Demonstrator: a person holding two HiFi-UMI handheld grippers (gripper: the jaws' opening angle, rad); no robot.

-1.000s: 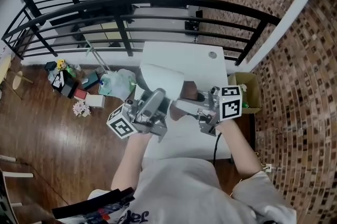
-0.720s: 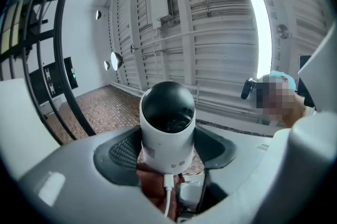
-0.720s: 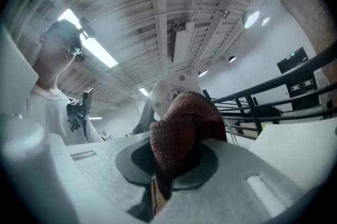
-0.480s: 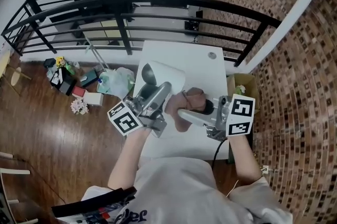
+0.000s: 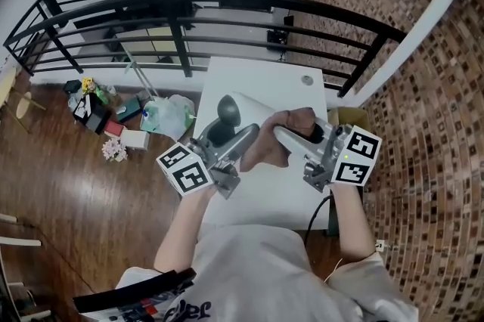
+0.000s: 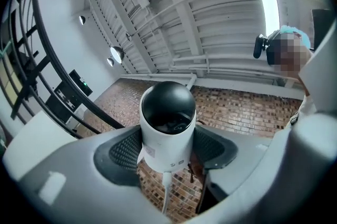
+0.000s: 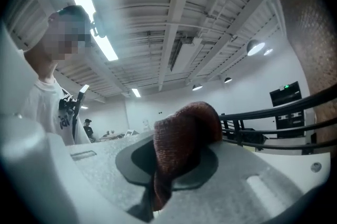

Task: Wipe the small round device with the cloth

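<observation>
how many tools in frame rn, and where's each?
2. The left tool is at the head view's left, shut on the small round device. The right tool is at its right, shut on the cloth. No sign of others hidden.

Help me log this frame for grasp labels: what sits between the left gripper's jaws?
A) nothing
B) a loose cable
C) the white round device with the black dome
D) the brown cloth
C: the left gripper has its jaws shut on the white round device, as its own view shows, while the brown cloth sits in the right gripper.
</observation>
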